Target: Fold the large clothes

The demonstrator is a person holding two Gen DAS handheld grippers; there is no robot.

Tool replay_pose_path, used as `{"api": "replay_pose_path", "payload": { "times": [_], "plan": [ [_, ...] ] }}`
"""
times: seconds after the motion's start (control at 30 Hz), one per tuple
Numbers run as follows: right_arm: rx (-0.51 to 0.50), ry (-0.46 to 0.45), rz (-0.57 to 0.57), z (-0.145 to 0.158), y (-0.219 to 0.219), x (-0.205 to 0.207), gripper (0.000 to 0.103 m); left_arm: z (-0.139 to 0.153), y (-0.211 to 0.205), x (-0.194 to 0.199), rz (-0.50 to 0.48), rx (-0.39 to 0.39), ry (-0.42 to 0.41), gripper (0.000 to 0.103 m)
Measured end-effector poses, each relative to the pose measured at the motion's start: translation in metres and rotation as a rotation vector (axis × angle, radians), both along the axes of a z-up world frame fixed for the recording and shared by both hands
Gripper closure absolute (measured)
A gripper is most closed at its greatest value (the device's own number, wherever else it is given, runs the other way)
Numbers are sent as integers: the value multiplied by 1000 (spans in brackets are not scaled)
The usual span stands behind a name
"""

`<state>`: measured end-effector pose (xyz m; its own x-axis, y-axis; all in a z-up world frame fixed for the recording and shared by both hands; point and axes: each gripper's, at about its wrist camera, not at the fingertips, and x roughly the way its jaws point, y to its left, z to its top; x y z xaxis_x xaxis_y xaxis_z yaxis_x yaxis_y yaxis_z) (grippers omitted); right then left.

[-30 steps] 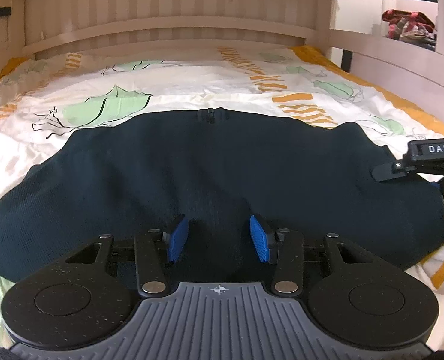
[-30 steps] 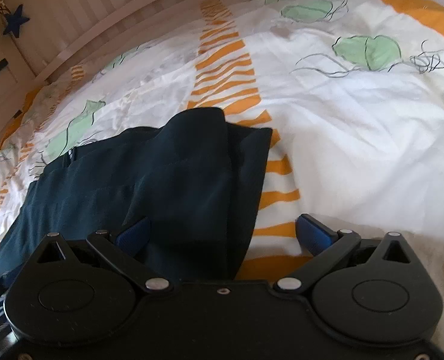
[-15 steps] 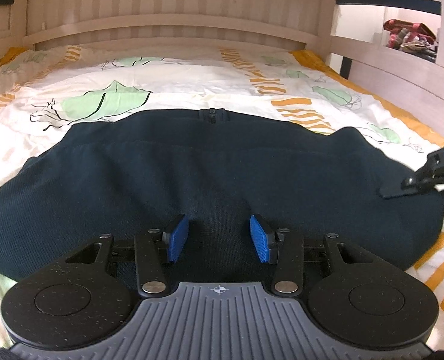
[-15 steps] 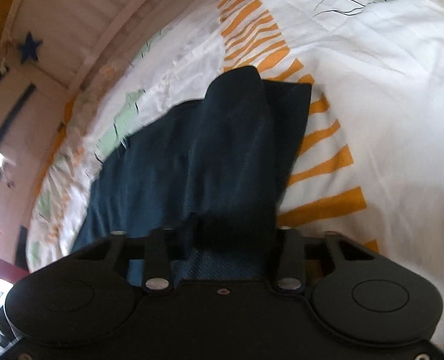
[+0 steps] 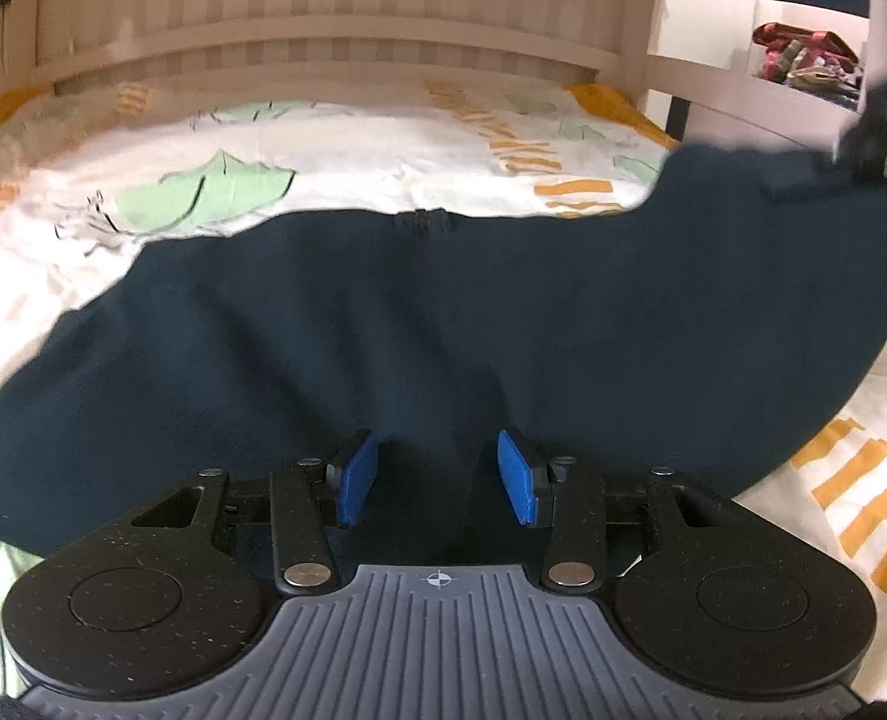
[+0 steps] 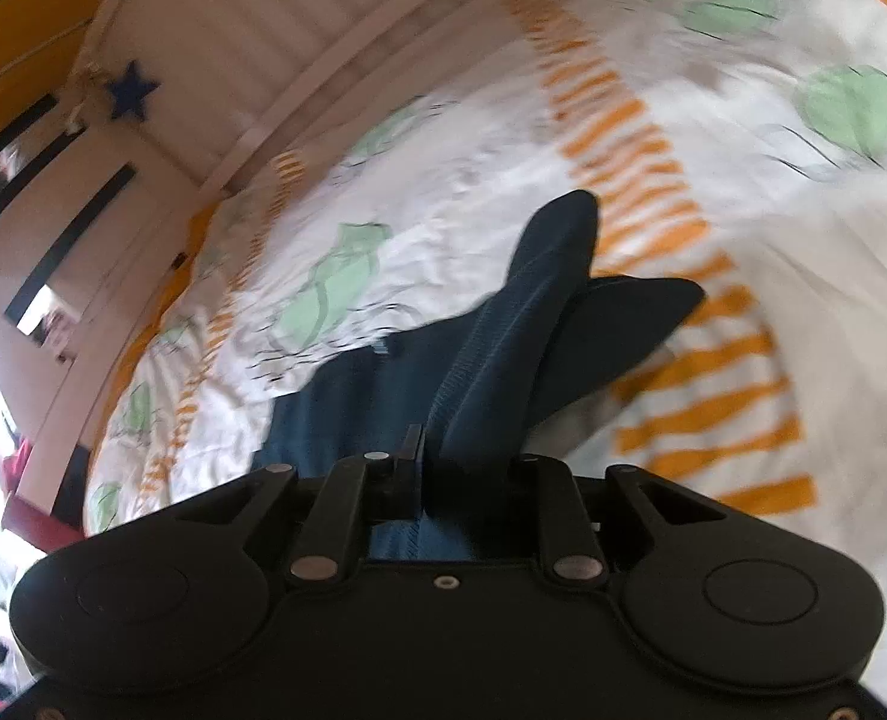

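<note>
A large dark navy garment [image 5: 443, 312] lies spread across the bed, its zip collar [image 5: 422, 221] at the far edge. My left gripper [image 5: 437, 480] sits at the near hem, its blue pads [image 5: 356, 480] on either side of a raised fold of the cloth that fills the gap. My right gripper [image 6: 461, 468] has its jaws closing on the garment's right end [image 6: 503, 348], which rises off the bed and drapes forward. In the left wrist view the right gripper [image 5: 881, 126] shows blurred at the upper right, with the cloth's right side hanging from it.
The bed has a white quilt [image 5: 335, 156] with green leaves and orange stripes. A slatted wooden headboard [image 5: 323, 18] stands behind, a side rail [image 5: 743, 78] at the right. A blue star [image 6: 131, 90] hangs on the wall.
The right gripper went from wide open to closed on the garment's right end and lifted it off the quilt. The left gripper stayed put at the same width.
</note>
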<state>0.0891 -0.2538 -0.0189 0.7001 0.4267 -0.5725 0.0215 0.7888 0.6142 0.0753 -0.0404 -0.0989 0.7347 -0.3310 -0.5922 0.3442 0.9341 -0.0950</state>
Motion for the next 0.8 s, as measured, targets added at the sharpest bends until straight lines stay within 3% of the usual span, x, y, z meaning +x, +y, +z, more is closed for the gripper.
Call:
{"api": "replay_pose_path", "payload": {
  "times": [0.2, 0.4, 0.47, 0.67, 0.8],
  "plan": [
    [-12, -48, 129, 36, 57, 31, 77, -1, 10, 3, -3, -69, 20, 59],
    [-47, -47, 285, 40, 137, 73, 77, 8, 42, -6, 17, -178, 65, 58],
    [-59, -34, 335, 35, 164, 86, 77, 13, 55, -13, 40, -205, 81, 58],
    [-104, 62, 443, -3, 229, 115, 77, 17, 96, -37, 154, -168, 96, 59],
    [-136, 123, 483, -32, 254, 127, 72, 17, 123, -41, 226, -245, 140, 59]
  ]
}}
